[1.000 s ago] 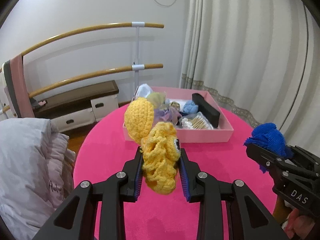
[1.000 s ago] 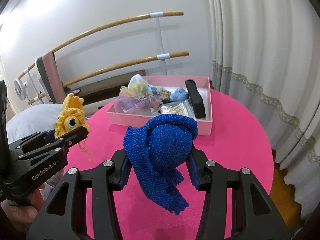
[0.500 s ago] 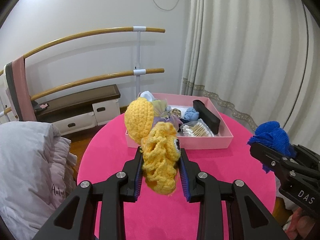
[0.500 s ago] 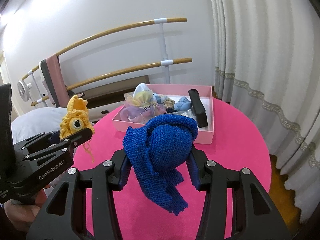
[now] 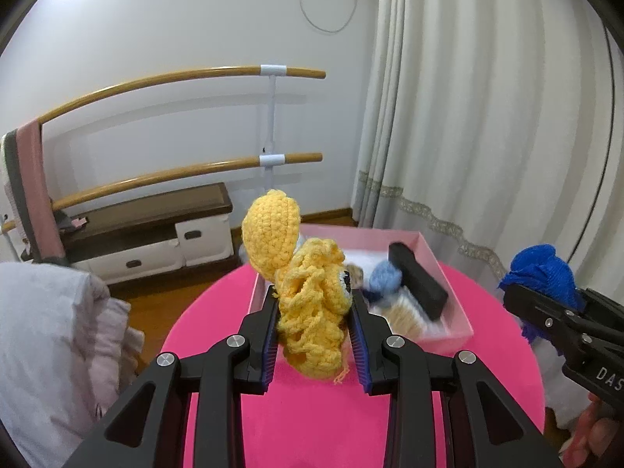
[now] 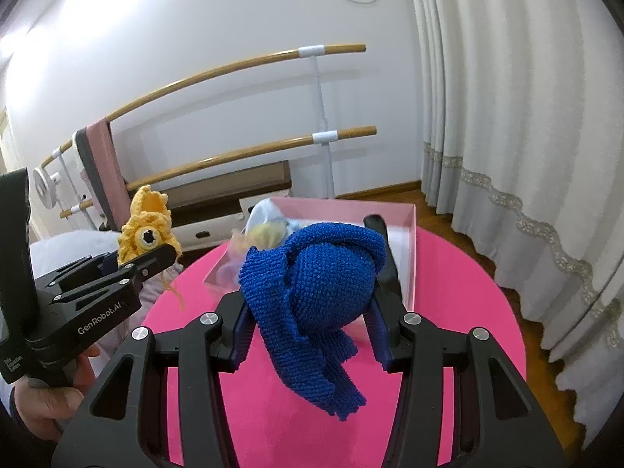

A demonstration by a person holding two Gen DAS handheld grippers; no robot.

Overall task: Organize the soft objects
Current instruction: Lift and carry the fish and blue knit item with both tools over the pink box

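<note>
My left gripper (image 5: 315,335) is shut on a yellow crochet toy (image 5: 308,304) and holds it above the round pink table (image 5: 312,421). The toy also shows in the right wrist view (image 6: 146,234). My right gripper (image 6: 310,331) is shut on a blue knitted toy (image 6: 316,296), also held above the table; it shows at the right in the left wrist view (image 5: 542,273). A pink box (image 5: 444,273) at the table's far side holds a light blue soft item (image 5: 384,279), a black bar (image 5: 417,284) and other small things.
A grey quilt (image 5: 50,343) lies left of the table. A wooden double rail (image 5: 187,78) and a low bench (image 5: 144,226) stand by the wall. Curtains (image 5: 487,117) hang at the right. The table's edge (image 6: 503,312) lies near the box.
Both grippers have risen and drawn back with their toys still held. The pink box now sits lower and farther away in both views.
</note>
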